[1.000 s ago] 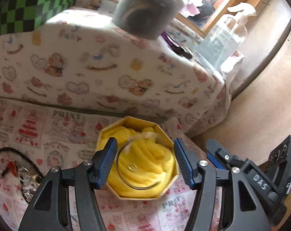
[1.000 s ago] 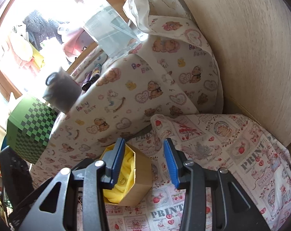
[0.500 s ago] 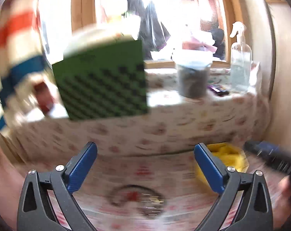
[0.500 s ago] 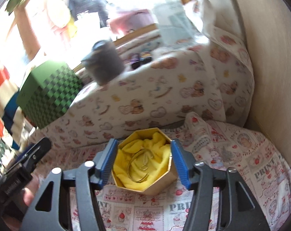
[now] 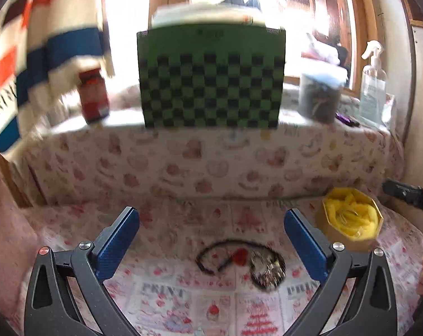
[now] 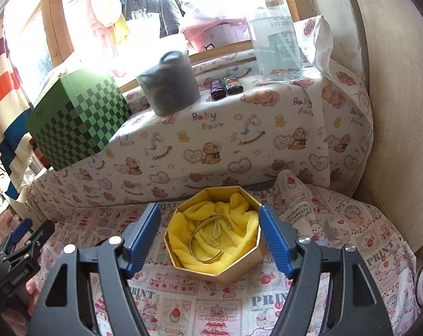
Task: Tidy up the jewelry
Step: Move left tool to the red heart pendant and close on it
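Observation:
A gold octagonal box [image 6: 240, 268] lined with yellow cloth holds a gold bangle [image 6: 196, 238] and a small ring [image 6: 214, 242]. It also shows at the right of the left wrist view [image 5: 351, 245]. My right gripper [image 6: 210, 240] is open, its blue pads either side of the box, not touching it. A black bead necklace with a red charm [image 5: 222, 254] and a metal chain bracelet [image 5: 267, 268] lie on the printed cloth. My left gripper [image 5: 211, 245] is wide open and empty above them.
A raised ledge under a bear-print cloth [image 6: 211, 140] carries a green checkered box [image 5: 211, 78], a dark jar [image 6: 169, 84], two lighters [image 6: 225, 85], a spray bottle [image 5: 375, 84] and a red jar [image 5: 93, 95]. A wall [image 6: 401, 112] stands at the right.
My left gripper pulled back from the box, swung left over the necklace and opened wider. My right gripper moved over to straddle the box and opened wider.

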Tool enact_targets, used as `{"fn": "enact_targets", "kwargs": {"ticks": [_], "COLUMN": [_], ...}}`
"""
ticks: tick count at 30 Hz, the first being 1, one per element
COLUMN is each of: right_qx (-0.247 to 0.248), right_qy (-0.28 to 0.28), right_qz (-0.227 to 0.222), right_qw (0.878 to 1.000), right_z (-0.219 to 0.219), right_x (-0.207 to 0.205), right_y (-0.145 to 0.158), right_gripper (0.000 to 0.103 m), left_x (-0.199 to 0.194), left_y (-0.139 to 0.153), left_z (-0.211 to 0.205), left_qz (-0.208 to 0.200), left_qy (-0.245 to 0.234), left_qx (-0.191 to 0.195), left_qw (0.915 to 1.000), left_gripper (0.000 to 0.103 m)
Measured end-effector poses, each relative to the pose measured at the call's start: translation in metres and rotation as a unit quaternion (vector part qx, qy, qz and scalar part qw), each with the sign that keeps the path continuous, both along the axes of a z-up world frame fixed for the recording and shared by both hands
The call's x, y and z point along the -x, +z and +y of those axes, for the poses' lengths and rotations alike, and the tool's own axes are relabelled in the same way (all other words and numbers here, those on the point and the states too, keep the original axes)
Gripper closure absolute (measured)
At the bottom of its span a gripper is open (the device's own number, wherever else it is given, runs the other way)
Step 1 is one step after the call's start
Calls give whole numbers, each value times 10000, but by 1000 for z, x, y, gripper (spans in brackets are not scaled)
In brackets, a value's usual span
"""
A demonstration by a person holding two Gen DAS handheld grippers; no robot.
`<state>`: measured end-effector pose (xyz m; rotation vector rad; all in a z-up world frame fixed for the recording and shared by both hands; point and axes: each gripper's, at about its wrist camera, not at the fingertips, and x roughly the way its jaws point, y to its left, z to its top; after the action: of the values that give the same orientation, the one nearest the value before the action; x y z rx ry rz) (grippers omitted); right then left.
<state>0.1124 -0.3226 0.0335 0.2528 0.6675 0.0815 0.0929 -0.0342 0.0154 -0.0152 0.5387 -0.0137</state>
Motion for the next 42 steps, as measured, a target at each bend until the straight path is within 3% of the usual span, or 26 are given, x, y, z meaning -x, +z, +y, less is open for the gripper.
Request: {"fn": "enact_targets", "kwargs": {"ticks": [4,8,11,16,23,30,36,42], "right_qx": [7,102,112,194,265,293,307,329], "right_qy": [15,-33,-29,-21,-8,19,22,18], "right_qz": [60,192,292,376,373,375,390,401], "right_qw": [10000,9998,9995,9991,9990,9989,9988,9987], "right_z": [1,3,4,7,10,9,10,11], "right_x": [-2,-7,-11,-12,-10,-9,-9,-9], "right_y": [-4,-11,-16,-17,-16,-15,-16,-16], "right_gripper": [32,32,32,32,31,31,31,31], "left_x": [-5,-14,-25,-41,-46,-54,-61,-61], "left_y": [-9,-23,-38,-53,-65,-65,-70,-74], "left_z": [5,6,4,6,4,2,4,-7], "left_qz": [127,260,503,1026,1376,1364,1501,1568], "left_qy": [-1,-144,-299,-552,-788,-801,-830,-908], "left_qx": [126,280,358,817,1241,1145,1248,979], "left_qw": [9998,9992,9976,9898,9795,9808,9772,9786], "left_gripper": [1,17,35,54,60,69,69,69]}}
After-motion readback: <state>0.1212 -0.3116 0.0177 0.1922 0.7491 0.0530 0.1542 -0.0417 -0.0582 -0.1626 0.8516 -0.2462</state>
